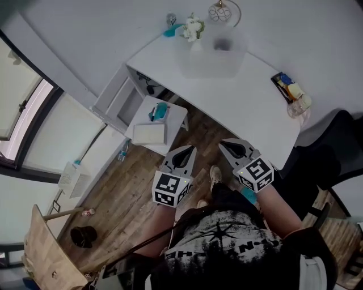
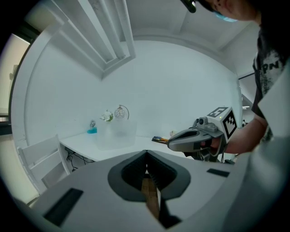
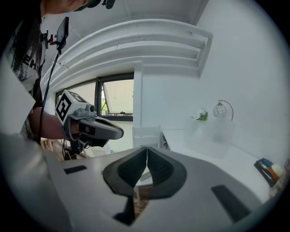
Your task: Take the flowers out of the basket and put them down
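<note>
Apparently, white flowers (image 1: 193,27) at corner of basket (image 1: 229,63).

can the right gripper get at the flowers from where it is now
Probably not yet. The right gripper is shut and held near the body, short of the white table, while the flowers sit at its far side by the translucent basket. Nothing seems to block the way; it needs carrying closer.

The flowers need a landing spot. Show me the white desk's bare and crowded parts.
Barest: the wide middle of the desk, between the translucent basket and the tray of small items at its right end. A narrower strip runs along the near edge before the basket. Crowded: the far edge, with blue object, flowers and round ornament.
</note>
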Motion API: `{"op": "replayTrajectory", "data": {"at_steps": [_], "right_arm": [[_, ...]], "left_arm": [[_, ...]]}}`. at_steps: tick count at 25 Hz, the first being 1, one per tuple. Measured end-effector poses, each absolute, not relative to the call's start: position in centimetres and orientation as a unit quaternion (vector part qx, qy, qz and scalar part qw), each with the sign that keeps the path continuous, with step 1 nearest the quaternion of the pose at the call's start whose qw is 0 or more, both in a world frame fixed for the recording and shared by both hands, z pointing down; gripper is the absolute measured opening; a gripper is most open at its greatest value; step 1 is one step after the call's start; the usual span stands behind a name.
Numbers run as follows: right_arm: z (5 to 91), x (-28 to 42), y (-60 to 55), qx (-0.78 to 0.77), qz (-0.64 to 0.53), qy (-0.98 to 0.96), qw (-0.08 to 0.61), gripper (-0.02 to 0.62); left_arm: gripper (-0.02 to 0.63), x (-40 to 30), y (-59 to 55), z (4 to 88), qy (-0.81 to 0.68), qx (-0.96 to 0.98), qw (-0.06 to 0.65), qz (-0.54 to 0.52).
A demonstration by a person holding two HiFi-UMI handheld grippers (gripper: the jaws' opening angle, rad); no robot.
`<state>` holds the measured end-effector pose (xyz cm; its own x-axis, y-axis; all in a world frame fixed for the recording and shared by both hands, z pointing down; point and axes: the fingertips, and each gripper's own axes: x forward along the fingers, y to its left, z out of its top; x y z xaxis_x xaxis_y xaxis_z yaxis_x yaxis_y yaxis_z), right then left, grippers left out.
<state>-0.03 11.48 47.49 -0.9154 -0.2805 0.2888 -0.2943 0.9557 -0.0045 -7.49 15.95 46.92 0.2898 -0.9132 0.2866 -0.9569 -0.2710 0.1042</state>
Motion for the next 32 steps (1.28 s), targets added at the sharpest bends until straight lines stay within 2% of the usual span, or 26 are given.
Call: {"op": "replayTrajectory", "data": {"at_steps": [18, 24, 32], "right_arm": [[47.5, -1.6, -6.7, 0.141, 0.030, -0.982, 0.121, 0.018], [46.6, -2.9, -10.3, 0.117, 0.071, -0.987, 0.089, 0.018], [46.9, -3.5, -13.1, 0.103, 0.058, -0.989, 0.092, 0.018]], "left_arm": [[0.011, -8.6, -2.0, 46.6, -0.596, 0.784, 0.139, 0.104], [0.011, -9.5, -5.3, 46.4, -0.612, 0.770, 0.134, 0.121], [0.011, -10.4, -7.8, 46.1, -0.631, 0.753, 0.131, 0.130]]}}
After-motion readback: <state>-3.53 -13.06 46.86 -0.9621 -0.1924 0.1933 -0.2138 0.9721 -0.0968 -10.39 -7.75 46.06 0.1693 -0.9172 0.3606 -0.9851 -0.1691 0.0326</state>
